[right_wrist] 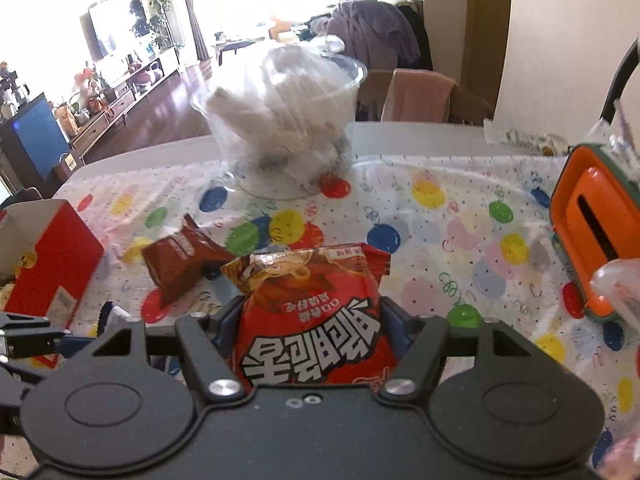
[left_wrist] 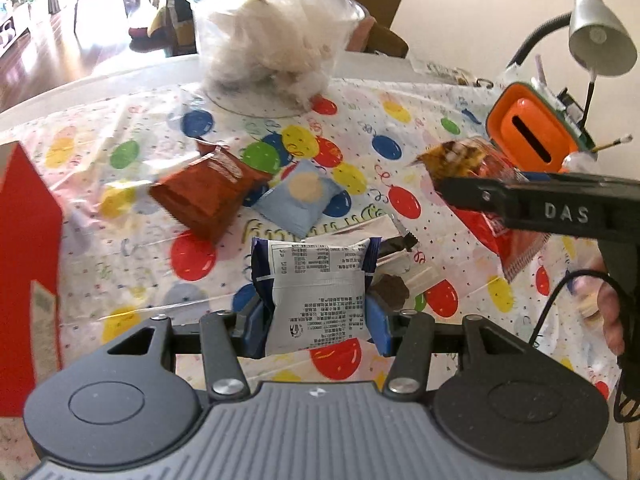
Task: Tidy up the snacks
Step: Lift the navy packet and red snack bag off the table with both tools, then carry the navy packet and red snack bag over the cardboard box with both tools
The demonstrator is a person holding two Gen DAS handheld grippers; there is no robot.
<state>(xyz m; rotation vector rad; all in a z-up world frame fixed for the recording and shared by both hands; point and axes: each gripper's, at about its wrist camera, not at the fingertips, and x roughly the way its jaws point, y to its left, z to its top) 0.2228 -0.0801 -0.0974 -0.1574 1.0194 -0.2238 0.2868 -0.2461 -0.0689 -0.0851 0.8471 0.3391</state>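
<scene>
Gripping a silver and blue snack packet (left_wrist: 318, 292) between its blue pads (left_wrist: 380, 326), the left gripper (left_wrist: 316, 320) holds it just above the counter (left_wrist: 120, 76), its jaws clamped on the packet's lower half with the printed back facing the camera. The right gripper (right_wrist: 314, 332) has its jaws clamped on a red snack bag (right_wrist: 308, 320) with large white characters, lifted off the balloon-print tablecloth (right_wrist: 460, 240); in the left wrist view the same bag (left_wrist: 496, 224) hangs from that gripper (left_wrist: 452, 192) at the right, near an orange box with a slot (left_wrist: 528, 132). On the cloth ahead lie a brown packet (left_wrist: 204, 196) and, just beside it, a pale blue packet with a round biscuit picture (left_wrist: 300, 200). A silver wrapper (left_wrist: 384, 236) and a small dark brown item (left_wrist: 390, 290) sit behind the held packet's right side. Farther back stands a clear plastic tub (right_wrist: 280, 128) stuffed with white wrappers. A red box (right_wrist: 52, 256) stands at the counter's left edge, and a grey desk lamp (left_wrist: 600, 36) leans in over the orange box at the right.
</scene>
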